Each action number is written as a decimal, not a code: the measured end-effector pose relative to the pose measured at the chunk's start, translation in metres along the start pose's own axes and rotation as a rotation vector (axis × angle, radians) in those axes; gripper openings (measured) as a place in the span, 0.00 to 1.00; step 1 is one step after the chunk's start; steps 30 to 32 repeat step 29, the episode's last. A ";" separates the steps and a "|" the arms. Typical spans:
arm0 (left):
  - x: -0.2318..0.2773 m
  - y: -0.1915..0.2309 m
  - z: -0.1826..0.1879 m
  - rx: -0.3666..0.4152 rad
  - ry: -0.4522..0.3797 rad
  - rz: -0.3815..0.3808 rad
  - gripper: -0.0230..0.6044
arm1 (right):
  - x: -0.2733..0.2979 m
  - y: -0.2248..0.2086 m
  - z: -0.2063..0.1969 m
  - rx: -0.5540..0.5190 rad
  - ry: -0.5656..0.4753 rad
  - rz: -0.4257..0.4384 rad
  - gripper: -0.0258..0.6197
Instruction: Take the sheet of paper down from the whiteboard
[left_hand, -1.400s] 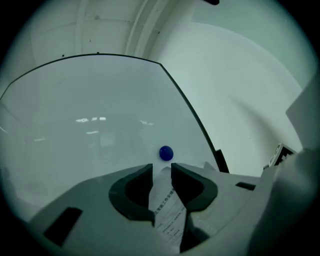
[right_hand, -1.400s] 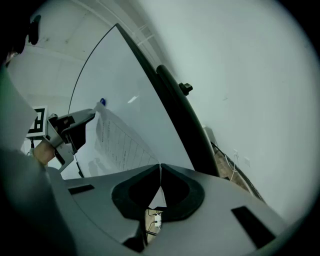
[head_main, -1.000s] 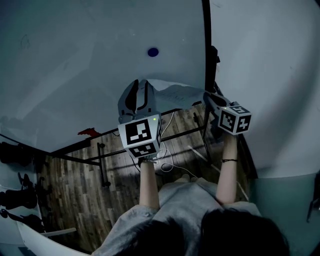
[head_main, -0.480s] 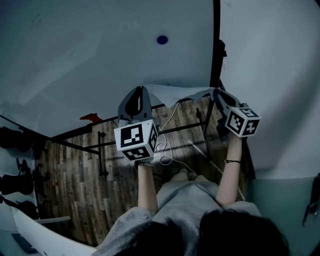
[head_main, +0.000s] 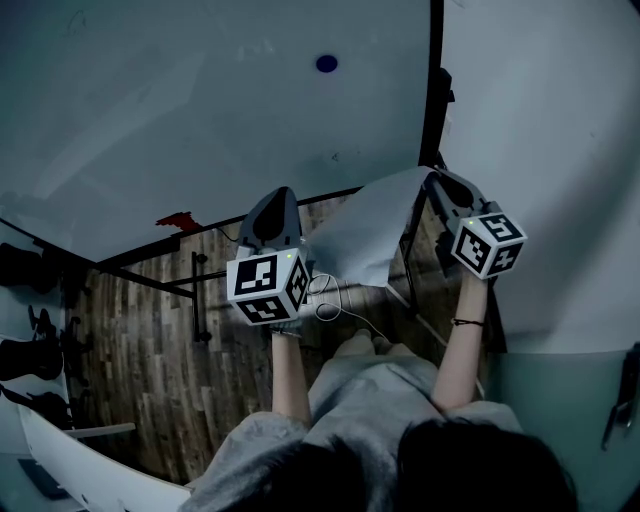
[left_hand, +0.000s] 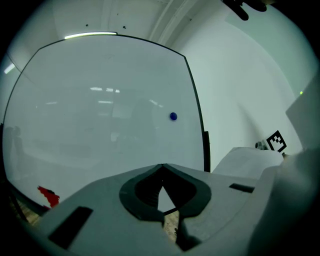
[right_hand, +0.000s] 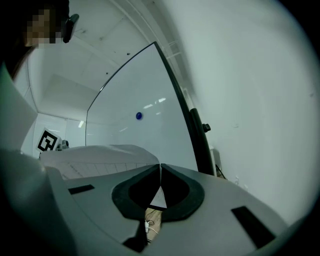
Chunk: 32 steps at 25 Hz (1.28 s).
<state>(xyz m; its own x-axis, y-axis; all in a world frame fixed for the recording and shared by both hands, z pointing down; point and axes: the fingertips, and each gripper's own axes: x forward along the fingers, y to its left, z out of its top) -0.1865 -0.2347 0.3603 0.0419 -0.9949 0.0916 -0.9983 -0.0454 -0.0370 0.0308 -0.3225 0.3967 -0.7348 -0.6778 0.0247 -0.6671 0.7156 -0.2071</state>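
The white sheet of paper (head_main: 365, 235) is off the whiteboard (head_main: 200, 100) and slopes down from my right gripper (head_main: 432, 176), which is shut on its upper right corner. In the right gripper view the paper (right_hand: 100, 157) spreads left from the closed tips of my right gripper (right_hand: 160, 165). My left gripper (head_main: 280, 193) is to the left of the sheet, shut, and I see nothing between its tips. In the left gripper view the left gripper (left_hand: 162, 165) faces the board, with the paper (left_hand: 240, 160) off to the right. A blue magnet (head_main: 326, 63) stays on the board.
The whiteboard's black right edge (head_main: 435, 80) runs beside a white wall (head_main: 540, 120). A small red thing (head_main: 178, 220) sits at the board's lower edge. Below are the black stand bars (head_main: 200, 300), a white cable (head_main: 330, 300) and wooden floor (head_main: 130, 380).
The left gripper's jaws have gone from open to shut and it has sunk lower. The paper, earlier stretched between both grippers, now hangs from the right gripper alone.
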 end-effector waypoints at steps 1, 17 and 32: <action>-0.001 0.000 -0.002 -0.002 0.004 -0.001 0.05 | 0.000 0.003 0.002 -0.007 -0.003 0.010 0.04; -0.008 0.000 -0.012 -0.028 0.003 -0.006 0.05 | 0.007 0.041 0.023 -0.084 -0.077 0.131 0.04; 0.006 -0.013 -0.015 -0.047 -0.002 -0.044 0.05 | 0.008 0.037 0.027 -0.107 -0.064 0.129 0.04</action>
